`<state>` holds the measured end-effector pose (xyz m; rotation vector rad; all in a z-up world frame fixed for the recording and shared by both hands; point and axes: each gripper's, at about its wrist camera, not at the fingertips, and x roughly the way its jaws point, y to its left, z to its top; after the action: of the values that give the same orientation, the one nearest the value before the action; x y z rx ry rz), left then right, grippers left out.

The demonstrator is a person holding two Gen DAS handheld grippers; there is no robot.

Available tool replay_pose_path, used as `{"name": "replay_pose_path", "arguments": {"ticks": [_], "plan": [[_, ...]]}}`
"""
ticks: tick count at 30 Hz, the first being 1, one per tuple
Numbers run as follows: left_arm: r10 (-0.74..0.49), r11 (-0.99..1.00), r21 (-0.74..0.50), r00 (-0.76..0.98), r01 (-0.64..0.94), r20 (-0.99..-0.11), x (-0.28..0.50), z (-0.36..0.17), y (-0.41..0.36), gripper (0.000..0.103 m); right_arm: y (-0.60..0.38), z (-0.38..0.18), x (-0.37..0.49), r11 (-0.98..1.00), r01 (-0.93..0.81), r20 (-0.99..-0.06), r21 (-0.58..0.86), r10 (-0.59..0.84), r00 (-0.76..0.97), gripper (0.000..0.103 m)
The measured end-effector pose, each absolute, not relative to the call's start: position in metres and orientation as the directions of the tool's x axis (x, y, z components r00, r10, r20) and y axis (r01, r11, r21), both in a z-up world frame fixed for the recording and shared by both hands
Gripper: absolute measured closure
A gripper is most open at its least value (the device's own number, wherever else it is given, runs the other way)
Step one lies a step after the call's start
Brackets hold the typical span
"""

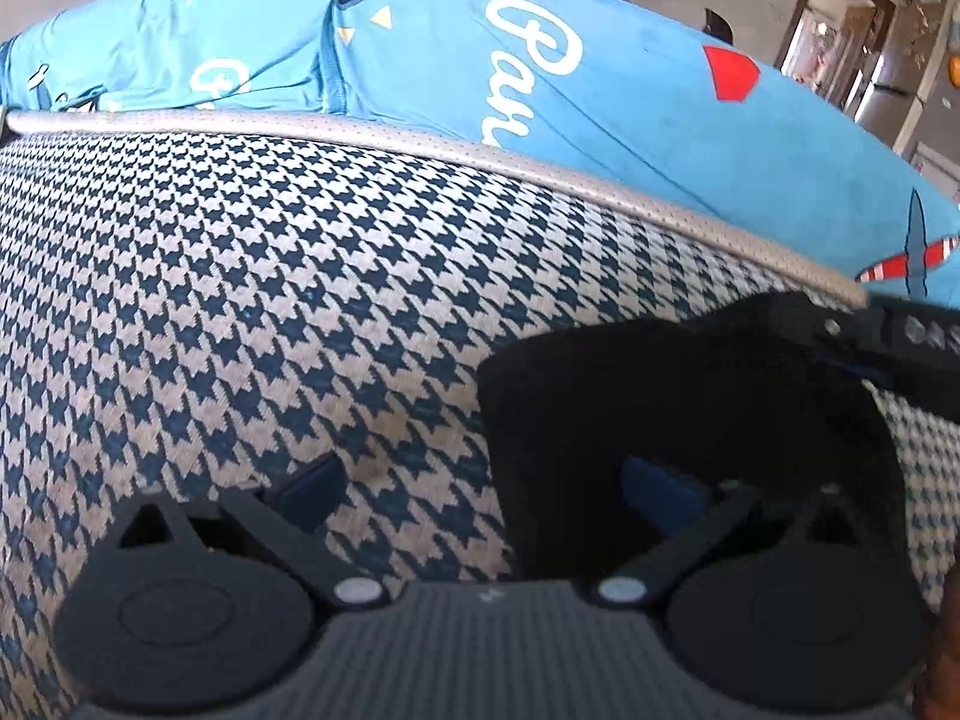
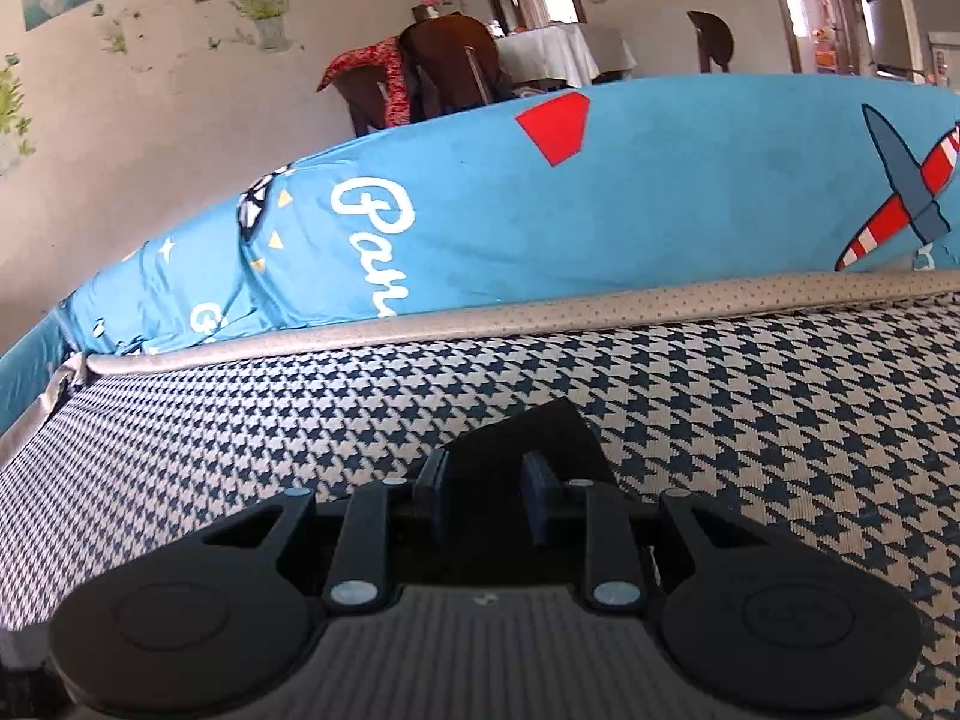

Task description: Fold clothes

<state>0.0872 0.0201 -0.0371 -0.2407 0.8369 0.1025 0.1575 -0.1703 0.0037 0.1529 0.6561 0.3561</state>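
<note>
A small black garment (image 1: 690,408) lies on the blue-and-white houndstooth surface (image 1: 270,276). In the left wrist view my left gripper (image 1: 480,483) stands open and low over that surface. Its left pad (image 1: 312,489) rests on bare houndstooth, and the garment's near edge lies against its right pad (image 1: 654,489). The right gripper (image 1: 888,333) shows at the garment's far right corner. In the right wrist view my right gripper (image 2: 487,498) is shut on a raised fold of the black garment (image 2: 528,435), which fills the narrow gap between the blue pads.
A grey piped edge (image 1: 540,171) borders the houndstooth surface (image 2: 750,396). Beyond it lies a bright blue cover (image 2: 660,198) printed with white lettering, a red shape and an aeroplane. Chairs (image 2: 450,69), a white-clothed table and doorways stand in the background.
</note>
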Motion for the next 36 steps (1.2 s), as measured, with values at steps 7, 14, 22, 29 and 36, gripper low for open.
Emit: {"name": "replay_pose_path", "arguments": {"ticks": [7, 14, 22, 29, 36], "plan": [[0.002, 0.971, -0.155, 0.653, -0.183, -0.757, 0.086, -0.041, 0.020, 0.000, -0.167, -0.017, 0.180, 0.948, -0.205, -0.623, 0.245, 0.316, 0.715, 0.075], [-0.021, 0.972, -0.173, 0.670, -0.161, -0.742, 0.082, -0.032, 0.017, 0.000, -0.171, -0.004, 0.170, 0.943, -0.217, -0.603, 0.253, 0.329, 0.726, 0.074], [-0.050, 0.986, -0.144, 0.682, -0.082, -0.730, 0.069, -0.023, -0.001, 0.000, -0.190, 0.012, 0.135, 0.940, -0.196, -0.613, 0.278, 0.331, 0.718, 0.073], [-0.049, 0.991, -0.122, 0.675, -0.061, -0.736, 0.054, -0.022, -0.003, 0.000, -0.197, 0.008, 0.100, 0.948, -0.117, -0.658, 0.295, 0.290, 0.695, 0.067], [-0.054, 0.994, -0.102, 0.665, -0.033, -0.745, 0.043, -0.027, -0.007, 0.000, -0.202, 0.003, 0.068, 0.965, -0.052, -0.687, 0.258, 0.221, 0.693, 0.066]]}}
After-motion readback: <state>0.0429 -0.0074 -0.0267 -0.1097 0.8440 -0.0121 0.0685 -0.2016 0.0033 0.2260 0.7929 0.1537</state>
